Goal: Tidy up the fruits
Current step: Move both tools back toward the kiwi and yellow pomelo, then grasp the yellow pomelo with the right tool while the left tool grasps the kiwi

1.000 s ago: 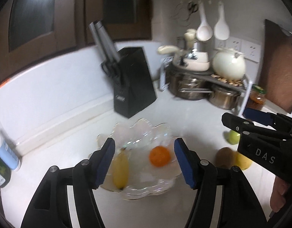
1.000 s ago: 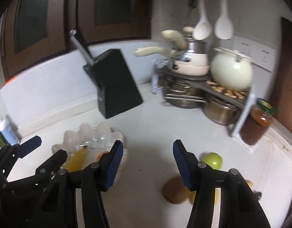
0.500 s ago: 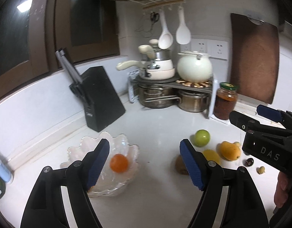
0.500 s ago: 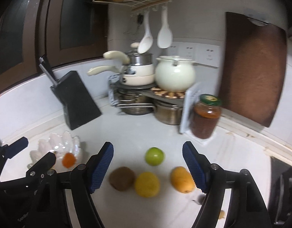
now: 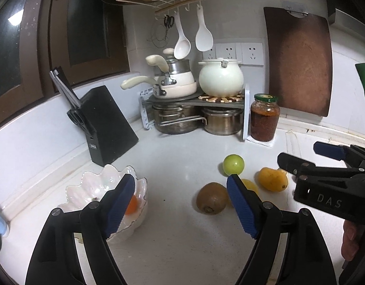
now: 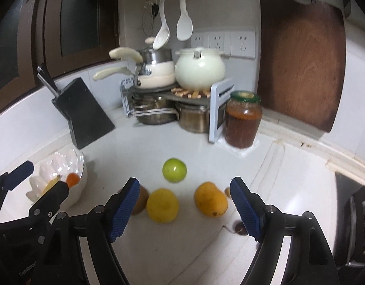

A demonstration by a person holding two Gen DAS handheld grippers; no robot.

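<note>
Both grippers, left [image 5: 181, 205] and right [image 6: 183, 209], are seen opening with nothing between them. Kiwi [image 5: 212, 201], lemon [image 6: 162, 205], mango [image 6: 210, 202] and green apple [image 6: 174, 169] lie right of the bowl [image 5: 92, 185], which holds an orange [image 6: 72, 179] and perhaps a banana.

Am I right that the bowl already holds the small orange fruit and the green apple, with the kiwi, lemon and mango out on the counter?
Not quite. The green apple is not in the bowl; the right wrist view shows it on the counter behind the lemon, mango and kiwi. The small orange fruit is in the bowl.

Dim indoor light, fisheye-bent edges, dark corners, right view blurred
</note>
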